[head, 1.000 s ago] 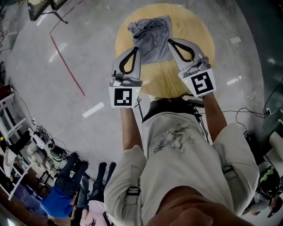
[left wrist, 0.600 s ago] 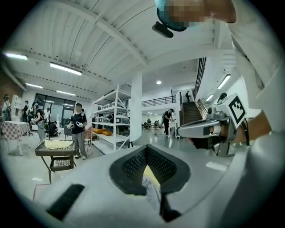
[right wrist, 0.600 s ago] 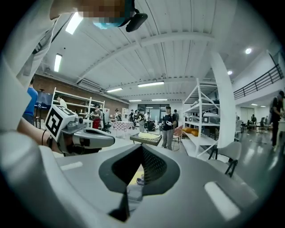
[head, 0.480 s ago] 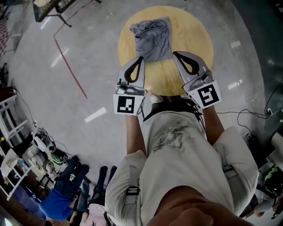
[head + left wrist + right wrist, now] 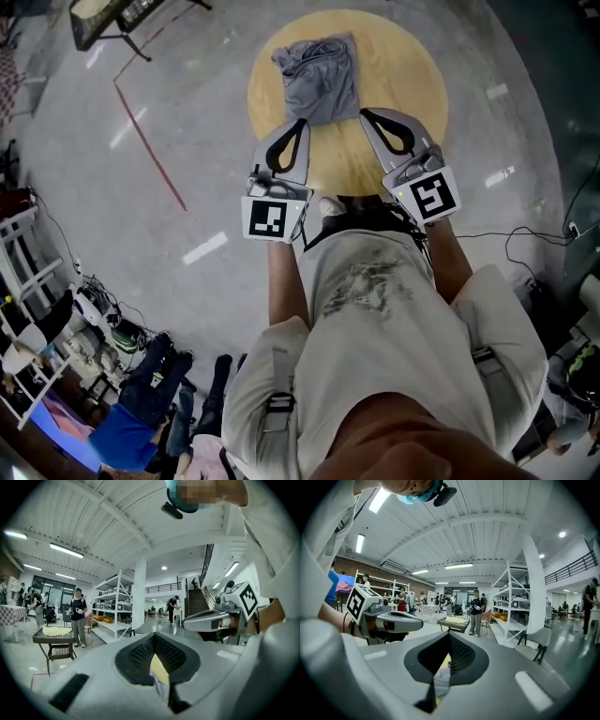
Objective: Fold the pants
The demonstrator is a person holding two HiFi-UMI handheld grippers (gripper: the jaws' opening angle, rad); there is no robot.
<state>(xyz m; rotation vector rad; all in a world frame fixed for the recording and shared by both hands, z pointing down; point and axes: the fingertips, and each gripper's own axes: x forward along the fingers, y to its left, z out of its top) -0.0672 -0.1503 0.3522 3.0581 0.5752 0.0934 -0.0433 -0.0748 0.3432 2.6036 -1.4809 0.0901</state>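
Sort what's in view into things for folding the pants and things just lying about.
For the job: grey pants, round wooden table, left gripper, right gripper.

Lying about: red floor line, white shelving, small trolley.

text: none readable | left marker cube (image 5: 273, 217), right marker cube (image 5: 432, 198): black-white coded squares only

Probably a lab hall — shelving racks (image 5: 110, 604), mezzanine stairs (image 5: 197, 603), concrete floor (image 5: 141, 216)
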